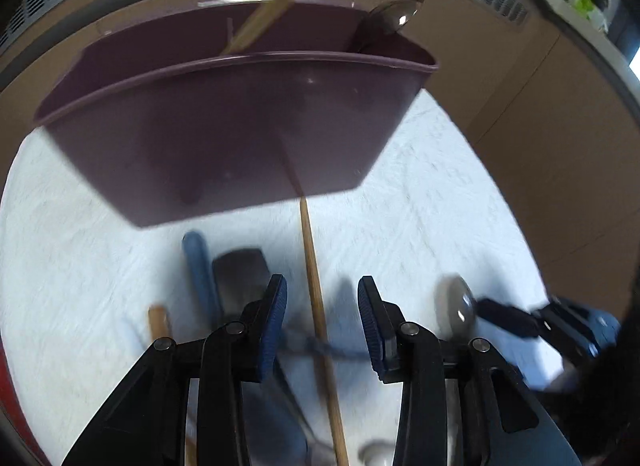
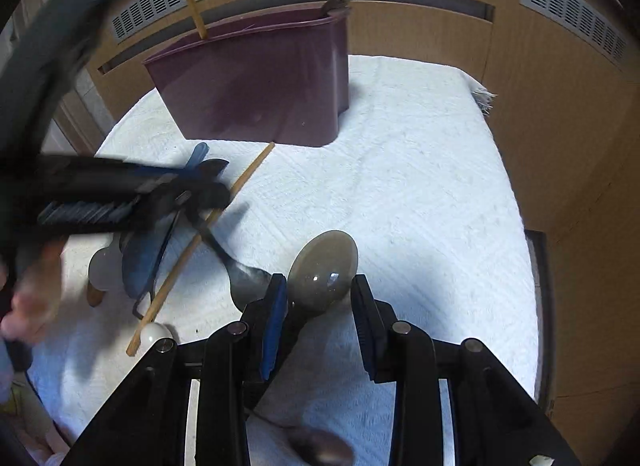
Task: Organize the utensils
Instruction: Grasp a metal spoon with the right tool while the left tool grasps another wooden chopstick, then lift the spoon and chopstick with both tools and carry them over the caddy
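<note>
A purple utensil holder (image 1: 240,117) (image 2: 256,77) stands on a white towel (image 2: 420,185); a chopstick (image 2: 192,5) and a metal spoon (image 1: 392,19) stick out of it. My left gripper (image 1: 322,318) is open above a loose wooden chopstick (image 1: 316,306) (image 2: 200,242) that lies between its jaws. My right gripper (image 2: 320,318) is open around a metal spoon (image 2: 324,270), whose bowl lies between the pads; that spoon also shows in the left wrist view (image 1: 456,306). A blue-handled utensil (image 1: 200,266) and a dark spatula (image 1: 244,270) lie beside the chopstick.
A second metal spoon (image 2: 248,282), a white spoon (image 2: 104,266) and a small white round object (image 2: 156,332) lie among the pile. Wooden cabinet fronts with vents (image 2: 560,105) surround the towel. Another spoon bowl (image 2: 320,446) shows under my right gripper.
</note>
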`<state>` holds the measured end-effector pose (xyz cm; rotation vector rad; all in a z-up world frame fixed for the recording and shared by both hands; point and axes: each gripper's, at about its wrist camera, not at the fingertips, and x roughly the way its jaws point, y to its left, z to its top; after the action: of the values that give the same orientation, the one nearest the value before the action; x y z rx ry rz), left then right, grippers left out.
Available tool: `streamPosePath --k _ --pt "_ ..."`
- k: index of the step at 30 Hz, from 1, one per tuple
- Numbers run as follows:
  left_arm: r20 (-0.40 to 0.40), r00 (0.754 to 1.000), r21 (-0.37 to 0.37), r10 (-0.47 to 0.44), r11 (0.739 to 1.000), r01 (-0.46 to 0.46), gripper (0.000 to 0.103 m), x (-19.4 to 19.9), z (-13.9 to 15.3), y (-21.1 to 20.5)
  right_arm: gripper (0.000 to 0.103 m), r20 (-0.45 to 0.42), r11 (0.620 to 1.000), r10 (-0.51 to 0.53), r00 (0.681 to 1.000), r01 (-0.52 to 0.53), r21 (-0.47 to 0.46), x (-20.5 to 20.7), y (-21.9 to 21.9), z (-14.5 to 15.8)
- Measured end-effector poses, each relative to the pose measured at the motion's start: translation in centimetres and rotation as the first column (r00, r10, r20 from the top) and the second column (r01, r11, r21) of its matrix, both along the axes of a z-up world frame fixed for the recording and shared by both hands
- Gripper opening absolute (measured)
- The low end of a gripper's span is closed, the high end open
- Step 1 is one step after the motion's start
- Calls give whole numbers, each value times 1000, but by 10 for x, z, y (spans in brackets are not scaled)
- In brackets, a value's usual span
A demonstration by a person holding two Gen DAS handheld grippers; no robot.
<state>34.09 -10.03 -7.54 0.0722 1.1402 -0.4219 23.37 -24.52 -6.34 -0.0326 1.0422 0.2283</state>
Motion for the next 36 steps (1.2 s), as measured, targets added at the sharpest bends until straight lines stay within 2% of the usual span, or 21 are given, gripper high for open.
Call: streamPosePath --k 1,2,3,4,6,8,10,13,15,18,20,25,30,32,34,36 --pt "-5 1000 34 -2 999 2 24 5 -5 -6 31 5 1000 -1 1000 1 -8 -2 -1 1" --pt "-1 1000 58 -5 998 5 20 6 -8 -9 31 15 1000 1 1000 -1 -16 -4 -2 3" --pt "32 999 79 -23 997 20 16 4 -7 -11 32 24 1000 4 1000 -3 -20 -6 -5 3" --pt "40 998 99 -46 994 42 12 2 -8 -13 32 35 1000 6 999 -5 -22 -9 -6 5" --pt "45 996 108 -75 992 69 10 -7 -8 -9 37 71 1000 4 997 -2 -24 -9 -8 10" --pt "45 996 114 -80 991 75 10 -20 -8 0 64 104 999 5 995 0 -48 -10 -9 15" --pt "40 996 107 -78 992 74 9 -34 -8 10 69 121 998 -2 993 10 -64 -9 -8 16" --pt "12 997 80 -77 994 75 10 -55 -9 24 69 72 999 -25 997 27 -36 -2 -5 12" --pt "4 997 61 -83 995 83 10 -68 -9 30 64 37 999 -47 998 48 -12 4 -3 6" --pt "-22 996 24 -91 995 92 11 -79 -9 36 60 8 994 -92 996 92 -59 12 6 -4" --pt "-44 995 10 -87 996 88 11 -77 -9 39 33 -16 991 -96 995 94 -93 15 12 -12" --pt "-103 992 13 -74 997 76 11 -58 -9 24 32 52 995 -38 998 43 -94 2 20 2" --pt "-125 988 61 -96 993 104 8 -30 -7 2 32 128 996 -40 991 50 -77 -6 17 23" --pt "-100 991 74 -93 992 100 5 -32 -6 -1 31 156 997 -41 987 50 -56 -11 14 31" --pt "-32 998 67 -61 996 63 5 -44 0 4 30 180 998 -35 983 42 -36 -14 13 37" --pt "55 998 -12 -8 1000 9 5 -65 17 20 30 208 1000 -23 978 26 -13 -21 13 45"
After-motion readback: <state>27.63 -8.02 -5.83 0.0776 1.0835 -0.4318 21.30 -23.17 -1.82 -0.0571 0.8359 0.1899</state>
